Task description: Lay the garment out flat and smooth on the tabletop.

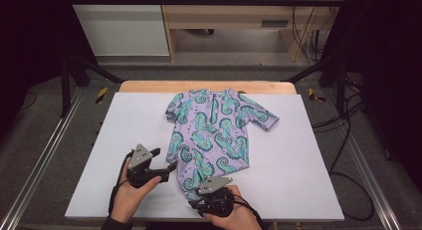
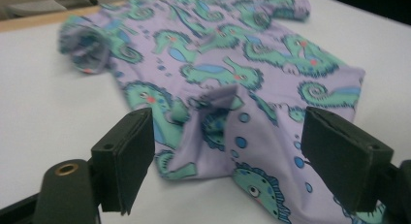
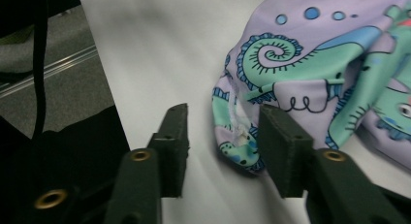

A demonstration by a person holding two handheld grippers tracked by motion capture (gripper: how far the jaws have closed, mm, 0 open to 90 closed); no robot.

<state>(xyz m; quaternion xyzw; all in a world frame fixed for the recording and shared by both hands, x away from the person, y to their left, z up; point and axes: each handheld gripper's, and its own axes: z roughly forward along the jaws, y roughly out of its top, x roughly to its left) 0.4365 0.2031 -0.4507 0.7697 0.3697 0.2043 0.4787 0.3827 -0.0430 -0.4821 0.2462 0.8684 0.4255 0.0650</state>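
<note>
A lilac short-sleeved child's suit (image 1: 214,130) printed with teal seahorses lies flat on the white table top (image 1: 298,155), collar far, legs toward me. My left gripper (image 1: 163,160) is open at the suit's near left leg. In the left gripper view the jaws stand wide apart around a raised fold of the suit (image 2: 218,73), the left gripper (image 2: 228,132) touching nothing. My right gripper (image 1: 195,195) is at the near leg end. In the right gripper view the right gripper (image 3: 224,117) is open, with the leg hem of the suit (image 3: 315,64) between the jaws, against the right one.
Bare white table top (image 2: 39,98) surrounds the garment on all sides. A wooden strip (image 1: 149,85) runs along the far edge. Metal frame rails (image 1: 45,155) flank the table, with cables (image 1: 348,140) on the floor at right. The table edge (image 3: 104,83) drops to the floor.
</note>
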